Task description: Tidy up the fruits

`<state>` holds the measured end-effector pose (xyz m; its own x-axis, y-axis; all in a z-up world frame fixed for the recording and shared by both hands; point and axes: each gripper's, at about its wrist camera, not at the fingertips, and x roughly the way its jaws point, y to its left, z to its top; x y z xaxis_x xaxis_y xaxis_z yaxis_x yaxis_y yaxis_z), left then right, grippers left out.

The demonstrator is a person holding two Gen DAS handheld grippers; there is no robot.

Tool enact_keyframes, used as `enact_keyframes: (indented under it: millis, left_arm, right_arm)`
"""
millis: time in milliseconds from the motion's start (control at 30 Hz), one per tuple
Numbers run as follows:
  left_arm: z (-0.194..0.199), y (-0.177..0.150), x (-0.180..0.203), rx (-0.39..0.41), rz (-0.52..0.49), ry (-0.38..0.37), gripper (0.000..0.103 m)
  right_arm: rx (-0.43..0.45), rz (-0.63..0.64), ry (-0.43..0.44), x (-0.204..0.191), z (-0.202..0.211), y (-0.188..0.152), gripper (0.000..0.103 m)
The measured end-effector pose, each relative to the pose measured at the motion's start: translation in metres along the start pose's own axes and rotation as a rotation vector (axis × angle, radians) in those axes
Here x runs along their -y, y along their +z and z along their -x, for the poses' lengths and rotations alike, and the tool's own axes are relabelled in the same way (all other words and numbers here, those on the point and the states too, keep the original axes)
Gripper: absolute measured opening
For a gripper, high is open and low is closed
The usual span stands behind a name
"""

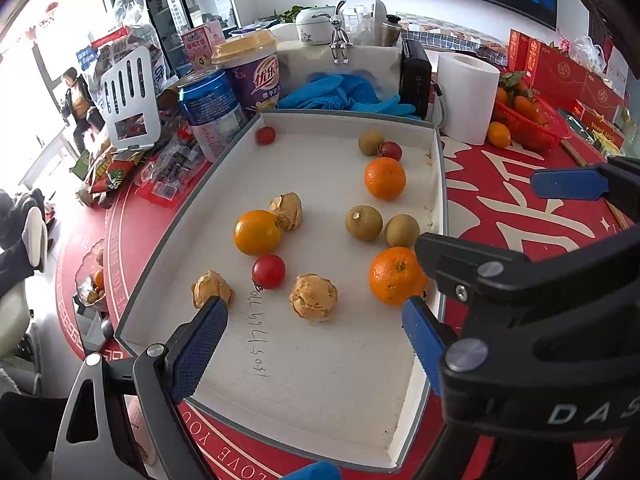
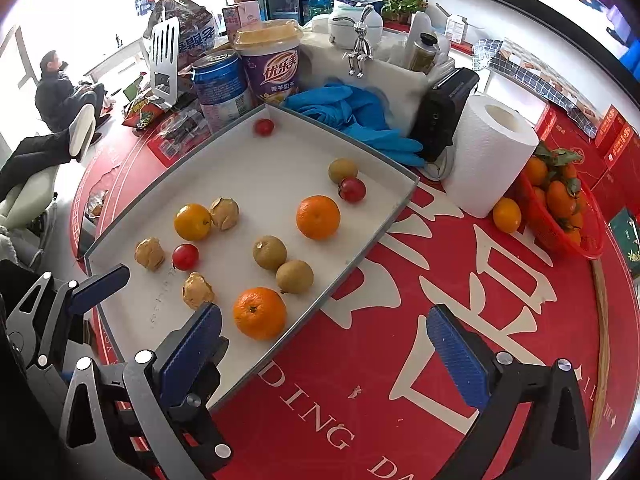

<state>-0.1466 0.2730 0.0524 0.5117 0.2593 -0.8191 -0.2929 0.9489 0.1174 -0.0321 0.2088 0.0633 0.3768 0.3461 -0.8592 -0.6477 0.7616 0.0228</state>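
Observation:
A white tray (image 1: 320, 380) on the red table holds scattered fruit: three oranges, one near me (image 1: 396, 276), three cherry tomatoes, one in the middle (image 1: 268, 271), three brown longans (image 1: 363, 222) and three papery golden berries (image 1: 313, 297). My left gripper (image 1: 314, 344) is open and empty, low over the tray's near end. My right gripper (image 2: 328, 344) is open and empty, over the tray's near right rim (image 2: 352, 276), next to the near orange (image 2: 260, 313). One of its fingers (image 1: 568, 184) shows in the left wrist view.
A red basket of tangerines (image 2: 560, 216) and a loose orange (image 2: 507, 215) sit right of the tray, by a paper roll (image 2: 488, 160). Blue gloves (image 2: 352, 112), a can (image 2: 218, 84), a purple cup (image 2: 272, 64) and snack packets crowd the far side.

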Motion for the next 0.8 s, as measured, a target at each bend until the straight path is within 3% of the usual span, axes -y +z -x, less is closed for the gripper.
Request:
enact_keyframes:
  millis: [800]
  left_arm:
    - [-0.0007, -0.0009, 0.0019, -0.006, -0.006, 0.007, 0.091]
  right_arm:
    - [-0.003, 0.01, -0.002, -0.0029, -0.0013, -0.0012, 0.103]
